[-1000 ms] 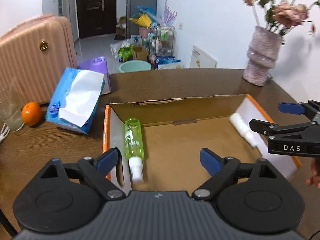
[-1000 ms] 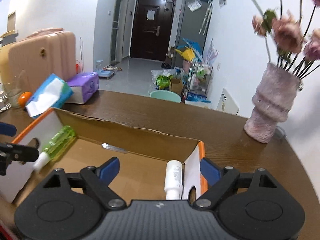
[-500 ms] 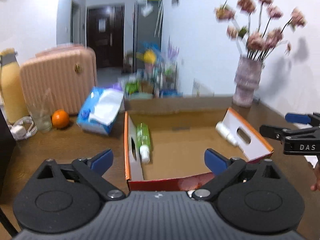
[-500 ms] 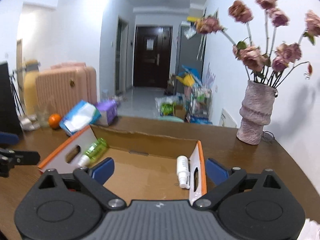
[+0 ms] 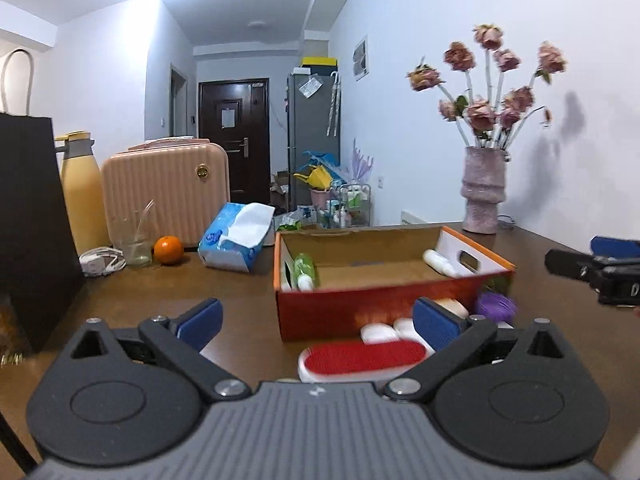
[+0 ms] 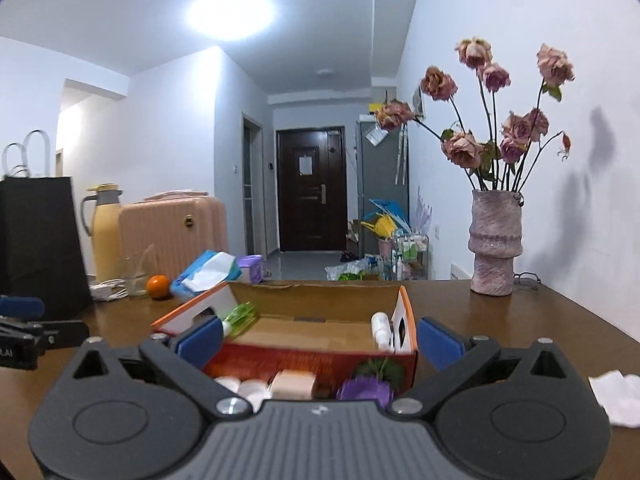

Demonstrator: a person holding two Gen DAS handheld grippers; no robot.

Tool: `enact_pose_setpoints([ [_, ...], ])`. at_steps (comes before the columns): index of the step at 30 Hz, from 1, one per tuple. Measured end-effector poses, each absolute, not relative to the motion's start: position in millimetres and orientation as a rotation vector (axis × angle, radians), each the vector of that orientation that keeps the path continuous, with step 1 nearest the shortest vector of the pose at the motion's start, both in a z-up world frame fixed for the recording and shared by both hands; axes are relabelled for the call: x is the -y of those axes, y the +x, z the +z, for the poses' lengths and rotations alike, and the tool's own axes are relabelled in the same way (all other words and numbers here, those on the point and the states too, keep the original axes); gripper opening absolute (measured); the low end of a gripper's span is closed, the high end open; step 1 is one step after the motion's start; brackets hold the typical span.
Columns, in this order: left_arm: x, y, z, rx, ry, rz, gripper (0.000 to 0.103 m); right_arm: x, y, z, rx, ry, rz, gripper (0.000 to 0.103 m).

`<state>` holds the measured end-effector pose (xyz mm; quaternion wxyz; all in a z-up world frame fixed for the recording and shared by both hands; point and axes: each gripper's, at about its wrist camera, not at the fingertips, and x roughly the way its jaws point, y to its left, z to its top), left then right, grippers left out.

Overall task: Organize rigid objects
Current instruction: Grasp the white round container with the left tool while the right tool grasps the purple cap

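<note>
You are holding your left gripper released above the near part of the table, its blue pads spread wide with nothing between them, and your right gripper is standing open the same way, gripping nothing. The cardboard box with the red front wall and orange-edged flaps is sitting on the table ahead of both grippers. Inside it, the green spray bottle is lying against the left wall with its white cap toward you, and the white bottle is lying against the right flap, well apart from the green one. In front of the box, close to you, loose items are waiting on the table: a red and white brush is lying just beyond your left gripper, two white round pieces are sitting beside a pale peach block, and a purple ridged object is resting to their right, near the box's front corner. Farther left on the table, an orange, a tissue pack and a glass are standing apart from the box, and a pink vase of roses is standing behind it to the right.
</note>
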<state>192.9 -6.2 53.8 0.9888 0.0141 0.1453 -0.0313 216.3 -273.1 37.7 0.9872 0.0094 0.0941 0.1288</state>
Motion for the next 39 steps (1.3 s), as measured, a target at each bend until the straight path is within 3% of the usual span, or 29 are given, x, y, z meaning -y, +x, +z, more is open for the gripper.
enact_pose_setpoints([
  [11,12,122,3,-0.459,0.033,-0.130,0.103,297,111,-22,-0.243,0.097,0.154,0.103],
  [24,0,171,-14,-0.525,0.014,-0.118,0.102,291,135,-24,-0.320,0.083,0.161,0.103],
  [29,-14,209,-11,-0.552,0.007,-0.081,0.081,290,177,-17,-0.373,0.085,0.132,0.099],
  [31,-18,223,-11,-0.559,0.016,-0.082,0.078,296,195,-12,-0.386,0.105,0.111,0.094],
  [39,-31,280,-24,-0.637,-0.005,-0.067,0.060,320,277,3,-0.459,0.167,0.091,0.089],
])
